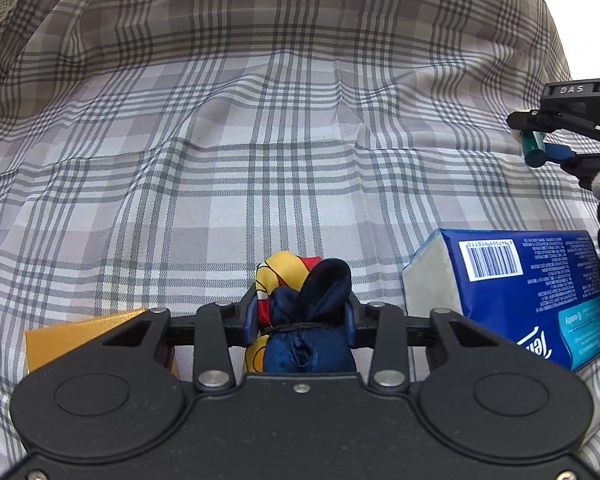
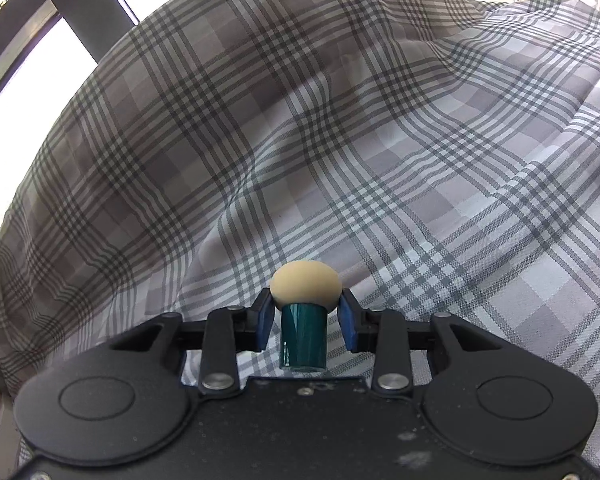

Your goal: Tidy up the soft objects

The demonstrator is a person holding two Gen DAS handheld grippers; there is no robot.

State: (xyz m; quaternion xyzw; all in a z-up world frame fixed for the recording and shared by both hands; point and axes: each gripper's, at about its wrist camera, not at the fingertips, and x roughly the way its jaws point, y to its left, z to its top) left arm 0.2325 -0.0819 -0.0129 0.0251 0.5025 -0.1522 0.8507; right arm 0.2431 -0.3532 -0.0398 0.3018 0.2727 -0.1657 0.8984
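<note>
The satin pouch (image 1: 310,320), navy with a yellow-and-red panel and tied at the neck with a dark cord, is pinched between the blue pads of the left gripper (image 1: 302,316) just above the plaid bedsheet (image 1: 260,160). The mushroom-shaped makeup sponge (image 2: 306,284), a beige dome on a teal handle (image 2: 303,340), sits between the fingers of the right gripper (image 2: 306,320), which clamp the dome from both sides. In the left wrist view this gripper hangs off to the right, well apart from the pouch. A blue tissue pack (image 1: 516,292) lies on the sheet near the pouch, and a gold card (image 1: 84,336) lies to the left.

Step in hand, as judged: transport of both items to a grouping spot. The next move calls for lowering each item onto bare sheet beside the tissue pack before spreading the fingers.
</note>
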